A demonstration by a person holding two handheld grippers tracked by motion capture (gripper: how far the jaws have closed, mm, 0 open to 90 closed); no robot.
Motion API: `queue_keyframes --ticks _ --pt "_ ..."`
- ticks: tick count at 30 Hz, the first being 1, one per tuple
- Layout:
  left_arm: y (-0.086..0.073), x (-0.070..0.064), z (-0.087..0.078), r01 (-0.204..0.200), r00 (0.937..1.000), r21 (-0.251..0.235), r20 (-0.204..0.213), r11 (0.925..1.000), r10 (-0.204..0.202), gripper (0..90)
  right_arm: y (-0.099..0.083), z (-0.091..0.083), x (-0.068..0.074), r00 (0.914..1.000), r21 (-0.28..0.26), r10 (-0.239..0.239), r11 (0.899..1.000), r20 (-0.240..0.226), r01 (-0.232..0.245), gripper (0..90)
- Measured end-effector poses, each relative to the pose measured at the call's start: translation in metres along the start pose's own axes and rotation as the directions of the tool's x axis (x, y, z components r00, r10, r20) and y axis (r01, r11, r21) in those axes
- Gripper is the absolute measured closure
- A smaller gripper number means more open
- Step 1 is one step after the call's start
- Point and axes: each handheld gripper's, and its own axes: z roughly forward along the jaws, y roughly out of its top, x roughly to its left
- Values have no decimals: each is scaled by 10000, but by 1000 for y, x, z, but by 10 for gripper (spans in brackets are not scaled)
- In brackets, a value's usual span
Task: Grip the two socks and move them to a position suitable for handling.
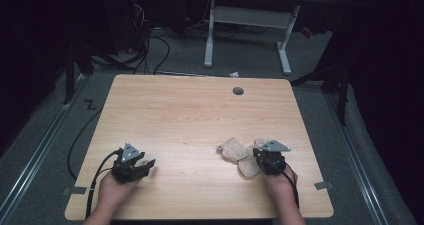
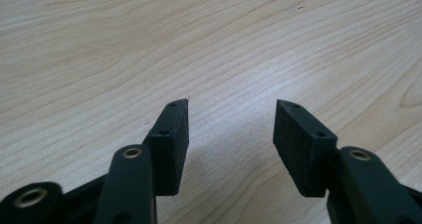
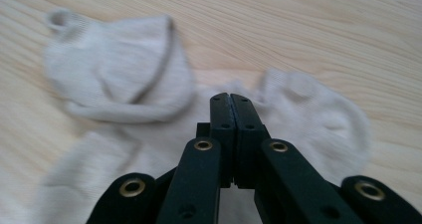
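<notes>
Right gripper view: right gripper (image 3: 232, 102) jaws pressed together over one beige sock (image 3: 124, 84); high view, lower left: left gripper (image 1: 148, 164) spread, empty.

**Pale socks on blond wood, black tools**

I see the table (image 1: 200, 115) in light blond wood with fine brown grain lines, and a small round grey cap (image 1: 238, 91) set in its far edge. The socks (image 1: 235, 151) are a pale beige, close to cream, with a faint ribbed knit in my right gripper view (image 3: 124, 69). My left gripper (image 2: 231, 117) is matte black with brass-coloured rivets, and my right gripper (image 3: 232, 98) is the same black and brass. Each carries a grey three-cornered plate (image 1: 130, 152) on top. The floor (image 1: 45, 130) around the table is dull grey carpet, with black cables across it and white desk legs (image 1: 210, 32) behind.
</notes>
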Motion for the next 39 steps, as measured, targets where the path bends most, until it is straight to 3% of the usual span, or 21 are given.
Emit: queue_keyframes --ticks 2,4,6,12,18,21,26,29,30,31,33,34,37,39 --pt "0 0 0 7 10000 4 7 10000 -7 485 2 0 3 9999 -60 -102 9999 -91 101 894" --pt "0 -1 -1 -12 10000 -1 -2 10000 12 485 8 -1 18 9985 -71 -444 9990 -333 441 896" --pt "0 -1 -2 -34 10000 -12 -15 10000 34 484 7 -2 21 9977 -19 -627 9980 -244 627 896" --pt "-1 2 -4 58 10000 -59 -65 10000 -59 484 -1 -7 19 9983 205 -547 9983 -217 552 897" --pt "-4 3 -7 44 9998 -18 -192 10000 -45 482 10 7 31 9942 265 -990 9946 -408 1002 896" --pt "-9 5 -12 98 9995 5 -311 10000 -97 482 25 23 45 9880 240 -1317 9907 -808 1340 896" --pt "-16 9 -21 305 9987 -15 -407 9995 -305 482 31 30 49 9849 236 -1392 9895 -1030 1423 893" --pt "-16 10 -24 338 9987 -120 -388 9994 -343 482 32 22 41 9885 -66 -1228 9924 -878 1227 887" --pt "-15 9 -24 329 9988 -143 -350 9994 -334 482 28 13 28 9940 -171 -986 9950 -476 979 886" --pt "-14 9 -24 310 9990 -130 -314 9994 -314 482 28 13 28 9940 -171 -986 9950 -476 979 886" --pt "-11 6 -21 206 9994 -128 -268 9997 -210 482 21 7 14 9980 -155 -602 9981 -213 599 886" --pt "-9 5 -19 247 9995 -160 -213 9996 -250 478 10 0 -3 9994 -15 -285 9996 200 285 886" --pt "-3 2 -15 355 9994 -261 68 9990 -353 478 3 -4 -13 9993 49 -4 10000 379 2 886" --pt "1 -2 -11 184 9998 -227 114 9996 -181 477 -7 -6 -22 9982 275 219 9993 557 -235 886"
